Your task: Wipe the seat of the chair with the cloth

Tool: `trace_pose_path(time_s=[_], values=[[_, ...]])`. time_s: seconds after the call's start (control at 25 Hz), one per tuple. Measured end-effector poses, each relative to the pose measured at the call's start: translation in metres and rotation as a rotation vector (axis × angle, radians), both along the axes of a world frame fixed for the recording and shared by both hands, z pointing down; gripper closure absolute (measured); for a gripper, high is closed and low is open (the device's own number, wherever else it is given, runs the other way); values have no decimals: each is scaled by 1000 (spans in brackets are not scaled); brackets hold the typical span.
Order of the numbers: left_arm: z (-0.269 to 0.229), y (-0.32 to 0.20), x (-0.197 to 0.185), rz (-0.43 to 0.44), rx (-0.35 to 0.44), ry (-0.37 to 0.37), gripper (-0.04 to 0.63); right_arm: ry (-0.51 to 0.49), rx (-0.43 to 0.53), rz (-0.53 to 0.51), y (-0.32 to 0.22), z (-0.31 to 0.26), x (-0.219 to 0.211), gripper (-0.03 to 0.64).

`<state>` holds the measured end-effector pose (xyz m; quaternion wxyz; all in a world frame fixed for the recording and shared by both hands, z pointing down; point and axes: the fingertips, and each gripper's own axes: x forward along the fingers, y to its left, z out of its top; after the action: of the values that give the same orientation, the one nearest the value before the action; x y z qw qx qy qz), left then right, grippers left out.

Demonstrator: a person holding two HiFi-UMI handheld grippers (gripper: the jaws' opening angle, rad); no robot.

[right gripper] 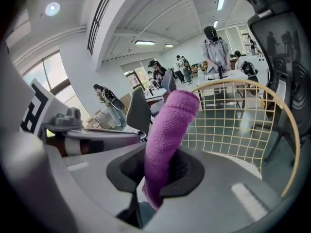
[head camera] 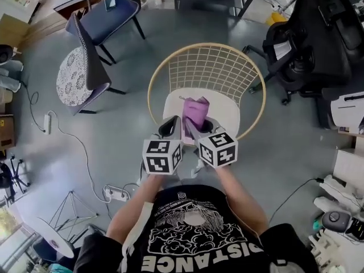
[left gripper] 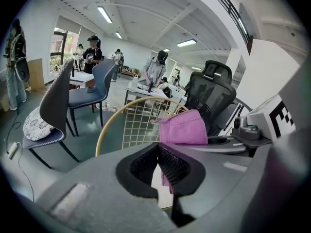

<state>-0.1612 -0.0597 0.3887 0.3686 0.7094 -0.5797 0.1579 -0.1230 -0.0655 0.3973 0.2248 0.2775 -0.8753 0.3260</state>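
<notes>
My right hand-held gripper (right gripper: 156, 171) is clamped on the cloth (right gripper: 170, 125) and holds it upright over the seat (head camera: 227, 114), presumably ready for wiping. My left hand-held gripper (left gripper: 158, 160) is closed, empty and just beside it.

- This is a large shared workroom, an open-plan office or lab.
- Long strip lights (left gripper: 104, 14) run along a white beamed ceiling, and tall windows (left gripper: 60, 45) line one side.
- Several people (left gripper: 154, 68) stand at worktops (left gripper: 146, 88) farther back.
- A black swivel office chair (head camera: 307, 44) stands to one side.
- A blue chair (head camera: 114, 10), a patterned chair (head camera: 77, 75) and a wire chair (head camera: 210, 70) stand loose on the bare grey floor (head camera: 125, 112).
- Power strips (head camera: 116, 193) and cables trail across the floor, near a tripod (head camera: 71, 206).
</notes>
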Motion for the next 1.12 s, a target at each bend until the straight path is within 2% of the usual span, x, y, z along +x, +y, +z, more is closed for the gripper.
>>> trace_pose_path(time_s=[0.12,0.36,0.56,0.72,1.0,1.12], values=[[18,-6,-24,33,-51,13,600,21,-60,28,-7,26,-22,557],[61,-31,-59,97,-96,28,600,56,-124,49,-29,89,-60,557],[96,-41,-80,114,-144,37,600,65,-189,70,-31,137,-84,557],[115,-42,-80,150,-177,50,600,86,-232,34,-25,174,-99,557],[136,-31,-80,188,-216,59,600,104,-325,56,-17,225,-110,557],[142,-25,-82,193,-229,57,600,95,-358,96,-22,234,-110,557]])
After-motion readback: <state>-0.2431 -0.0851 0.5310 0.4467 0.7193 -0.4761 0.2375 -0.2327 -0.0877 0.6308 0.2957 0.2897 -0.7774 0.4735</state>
